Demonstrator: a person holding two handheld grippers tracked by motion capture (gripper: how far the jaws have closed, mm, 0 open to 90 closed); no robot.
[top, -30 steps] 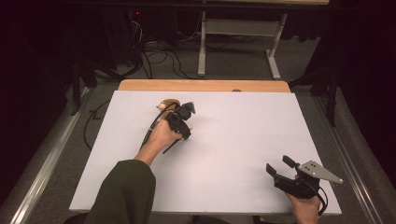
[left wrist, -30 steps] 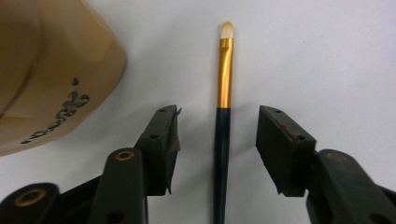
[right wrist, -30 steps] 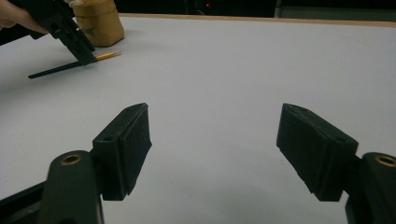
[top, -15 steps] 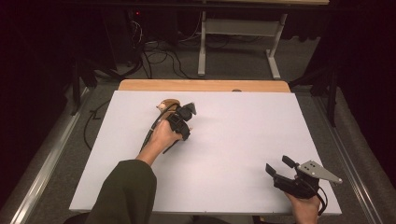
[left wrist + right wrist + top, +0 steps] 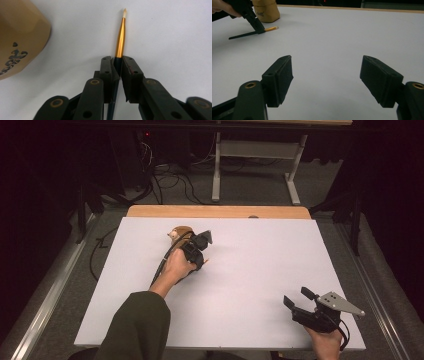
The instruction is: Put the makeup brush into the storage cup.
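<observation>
A thin paintbrush [image 5: 120, 40] with a gold ferrule, pale tip and dark handle is clamped between the jaws of my left gripper [image 5: 121, 65]. In the high view that left gripper [image 5: 198, 249] sits at the back left of the white table [image 5: 250, 260], beside a tan pot [image 5: 179, 233]. The right gripper view shows the brush [image 5: 271, 28] lying low and nearly flat at the table surface, next to the pot [image 5: 265, 11]. My right gripper [image 5: 297, 297] rests near the front right edge, jaws wide apart and empty [image 5: 332, 80].
The tan pot [image 5: 17, 35] carries dark markings and stands just left of the brush tip. A wooden strip [image 5: 220, 211] borders the table's far edge. Beyond it are floor cables [image 5: 165, 175] and a metal desk frame [image 5: 255, 155].
</observation>
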